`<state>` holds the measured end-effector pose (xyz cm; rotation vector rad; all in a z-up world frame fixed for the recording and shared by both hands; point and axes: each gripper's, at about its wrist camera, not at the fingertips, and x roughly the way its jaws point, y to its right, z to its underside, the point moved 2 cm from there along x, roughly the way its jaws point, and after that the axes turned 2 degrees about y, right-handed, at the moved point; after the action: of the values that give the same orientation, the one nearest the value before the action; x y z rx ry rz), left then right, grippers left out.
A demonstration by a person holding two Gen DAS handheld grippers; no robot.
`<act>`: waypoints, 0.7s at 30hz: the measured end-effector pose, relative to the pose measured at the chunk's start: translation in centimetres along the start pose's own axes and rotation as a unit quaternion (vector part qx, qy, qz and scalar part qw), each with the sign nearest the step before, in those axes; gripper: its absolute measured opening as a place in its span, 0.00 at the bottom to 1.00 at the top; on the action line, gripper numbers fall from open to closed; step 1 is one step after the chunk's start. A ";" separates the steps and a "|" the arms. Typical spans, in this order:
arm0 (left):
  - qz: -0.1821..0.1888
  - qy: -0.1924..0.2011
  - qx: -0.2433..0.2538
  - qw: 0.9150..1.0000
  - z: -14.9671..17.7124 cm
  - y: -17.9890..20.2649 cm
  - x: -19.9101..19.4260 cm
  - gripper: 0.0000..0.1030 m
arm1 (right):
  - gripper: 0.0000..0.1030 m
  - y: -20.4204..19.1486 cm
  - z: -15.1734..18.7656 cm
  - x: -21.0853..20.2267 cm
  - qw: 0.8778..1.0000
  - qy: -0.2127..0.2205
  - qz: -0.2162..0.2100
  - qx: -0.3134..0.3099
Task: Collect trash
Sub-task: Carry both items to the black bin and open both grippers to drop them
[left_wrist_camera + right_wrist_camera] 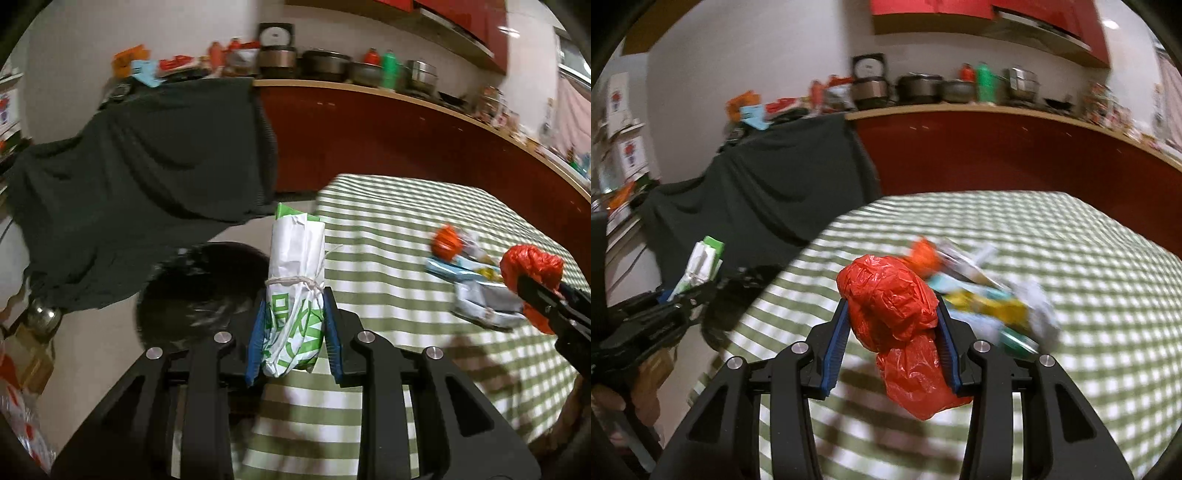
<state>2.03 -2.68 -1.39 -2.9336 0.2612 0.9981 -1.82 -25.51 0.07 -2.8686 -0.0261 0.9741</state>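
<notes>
Pretty dim indoor light, warm-ish. Heavy fisheye bending and black vignette at the corners. Motion blur all over the green-and-white checked cloth tabletop [1071, 258] and the loose pile of mixed wrappers [979, 291]. Soft shadows underneath, up close.

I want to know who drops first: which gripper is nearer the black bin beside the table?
Left. The left gripper, clamping the tied paper bundle, sits right next to the black bin; the right gripper, holding the red bag, is over the checked table.
</notes>
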 end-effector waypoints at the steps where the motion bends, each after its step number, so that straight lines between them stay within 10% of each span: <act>1: -0.009 0.001 -0.005 1.000 -0.1 -0.8 0.1 0.27 | 0.43 -0.7 -0.3 0.4 1.000 0.001 -0.008 -0.004; 21: -0.115 -0.004 -0.066 0.991 0.1 -10.2 3.7 0.27 | 0.43 -12.0 -3.2 9.5 0.991 -0.028 -0.125 -0.044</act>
<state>6.54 6.87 -3.98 -2.9844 -0.1457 1.0303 7.89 -13.39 -1.83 -2.8232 -0.4342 1.0244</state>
